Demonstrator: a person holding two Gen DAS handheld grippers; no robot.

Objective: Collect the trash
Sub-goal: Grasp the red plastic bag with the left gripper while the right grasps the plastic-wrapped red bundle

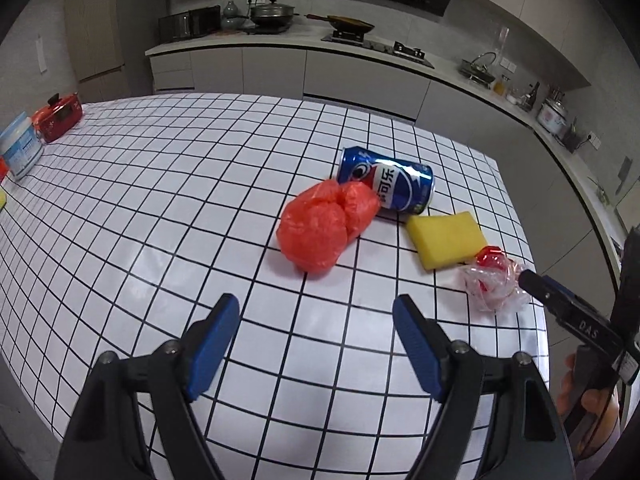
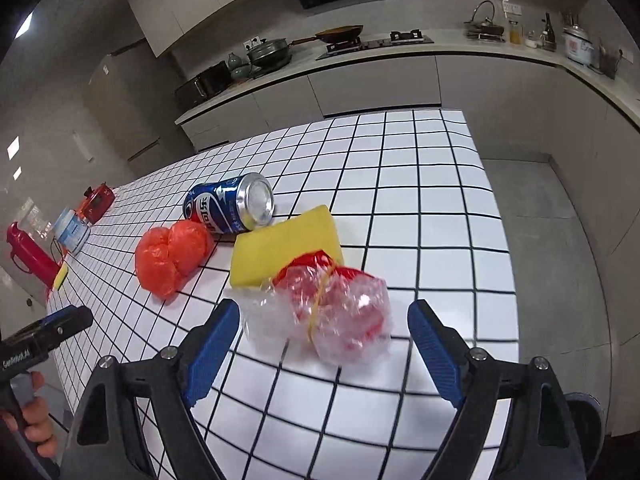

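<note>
A crumpled orange plastic bag (image 1: 320,232) (image 2: 170,258) lies on the white tiled table (image 1: 160,184) (image 2: 424,208), touching a blue Pepsi can (image 1: 390,184) (image 2: 230,206) on its side. A yellow sponge (image 1: 446,245) (image 2: 286,246) lies beside them. A clear plastic wrapper with red inside (image 1: 494,282) (image 2: 332,316) lies near the table's front edge. My left gripper (image 1: 316,348) is open and empty, short of the orange bag. My right gripper (image 2: 324,352) (image 1: 532,280) is open, its fingers on either side of the wrapper's near end.
At the table's far left stand a red pot (image 1: 60,116) (image 2: 98,200), a white tub (image 1: 20,150) (image 2: 72,230), a red flask (image 2: 30,256) and a small yellow sponge (image 2: 61,276). Kitchen counters with cookware run behind. The table's right edge drops to the floor.
</note>
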